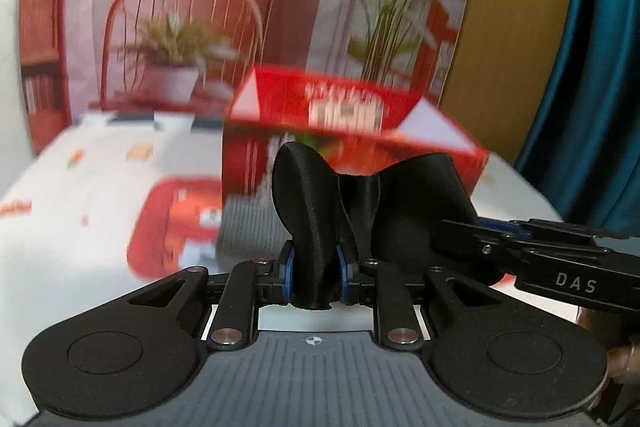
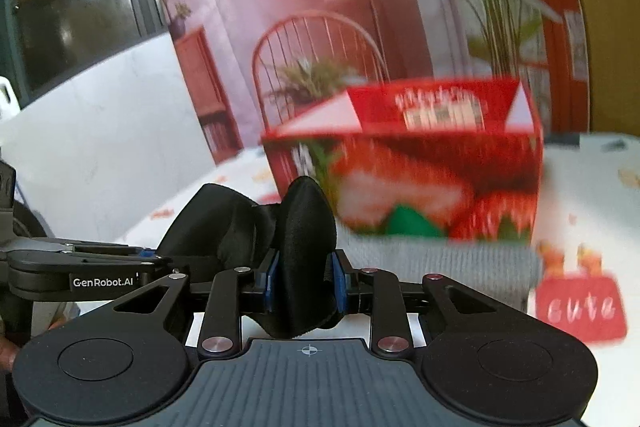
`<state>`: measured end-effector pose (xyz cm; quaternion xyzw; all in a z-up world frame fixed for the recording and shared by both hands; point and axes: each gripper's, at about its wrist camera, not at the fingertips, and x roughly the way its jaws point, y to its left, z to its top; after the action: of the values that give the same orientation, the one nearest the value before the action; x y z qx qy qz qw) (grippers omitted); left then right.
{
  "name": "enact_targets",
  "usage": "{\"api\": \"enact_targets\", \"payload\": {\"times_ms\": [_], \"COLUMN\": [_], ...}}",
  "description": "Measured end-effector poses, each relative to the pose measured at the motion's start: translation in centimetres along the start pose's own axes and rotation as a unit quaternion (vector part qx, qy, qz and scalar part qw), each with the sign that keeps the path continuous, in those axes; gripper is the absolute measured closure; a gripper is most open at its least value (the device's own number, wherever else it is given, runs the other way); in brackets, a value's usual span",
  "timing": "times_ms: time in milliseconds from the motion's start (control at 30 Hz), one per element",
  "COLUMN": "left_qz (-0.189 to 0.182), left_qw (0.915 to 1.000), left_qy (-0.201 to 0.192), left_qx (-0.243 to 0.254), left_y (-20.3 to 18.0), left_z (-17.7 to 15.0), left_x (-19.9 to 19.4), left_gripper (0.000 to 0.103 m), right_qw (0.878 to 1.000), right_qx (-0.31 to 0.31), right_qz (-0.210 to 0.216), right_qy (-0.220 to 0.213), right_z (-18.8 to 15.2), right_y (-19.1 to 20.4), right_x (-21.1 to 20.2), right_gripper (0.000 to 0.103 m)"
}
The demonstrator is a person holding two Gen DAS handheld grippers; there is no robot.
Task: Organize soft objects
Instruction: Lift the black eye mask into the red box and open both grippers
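A black satin sleep mask point(image 1: 360, 211) hangs in the air between both grippers. My left gripper point(image 1: 314, 273) is shut on one end of it. My right gripper point(image 2: 306, 283) is shut on the other end point(image 2: 304, 247). In the left wrist view the right gripper point(image 1: 460, 239) comes in from the right and holds the mask's far lobe. In the right wrist view the left gripper point(image 2: 152, 257) comes in from the left. Just beyond the mask stands an open red strawberry-print box point(image 1: 340, 139), also in the right wrist view point(image 2: 420, 179).
A grey knitted cloth point(image 2: 440, 267) lies in front of the box, also in the left wrist view point(image 1: 248, 227). The white tablecloth point(image 1: 80, 207) has red prints point(image 2: 580, 307). A red room poster point(image 1: 180, 7) stands behind. Blue fabric point(image 1: 600, 67) hangs at the right.
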<state>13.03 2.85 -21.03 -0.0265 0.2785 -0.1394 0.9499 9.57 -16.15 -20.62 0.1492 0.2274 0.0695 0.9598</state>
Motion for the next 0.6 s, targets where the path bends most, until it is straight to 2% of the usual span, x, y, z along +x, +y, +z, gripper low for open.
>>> {"api": "enact_targets", "payload": {"times_ms": [133, 267, 467, 600], "left_qz": [-0.005, -0.008, -0.001, 0.0], "left_qw": [0.9996, 0.9993, 0.9992, 0.9995], "left_qy": [-0.028, -0.038, -0.028, -0.01], "left_qx": [0.005, 0.002, 0.028, 0.031], "left_y": [-0.7, -0.9, -1.6, -1.4], "left_z": [3.8, 7.4, 12.0, 14.1], "left_x": [0.0, 1.6, 6.0, 9.4], "left_gripper": [0.081, 0.081, 0.081, 0.081], "right_qw": [1.0, 0.999, 0.999, 1.0], "right_qx": [0.002, -0.001, 0.003, 0.005], "right_qz": [0.005, 0.009, -0.001, -0.021], "right_qy": [-0.023, -0.036, -0.033, -0.021], "right_z": [3.6, 7.6, 12.4, 14.1], "right_y": [-0.4, -1.3, -3.6, -5.5], "right_x": [0.1, 1.0, 4.0, 6.6], "right_gripper": [0.078, 0.078, 0.079, 0.079]}}
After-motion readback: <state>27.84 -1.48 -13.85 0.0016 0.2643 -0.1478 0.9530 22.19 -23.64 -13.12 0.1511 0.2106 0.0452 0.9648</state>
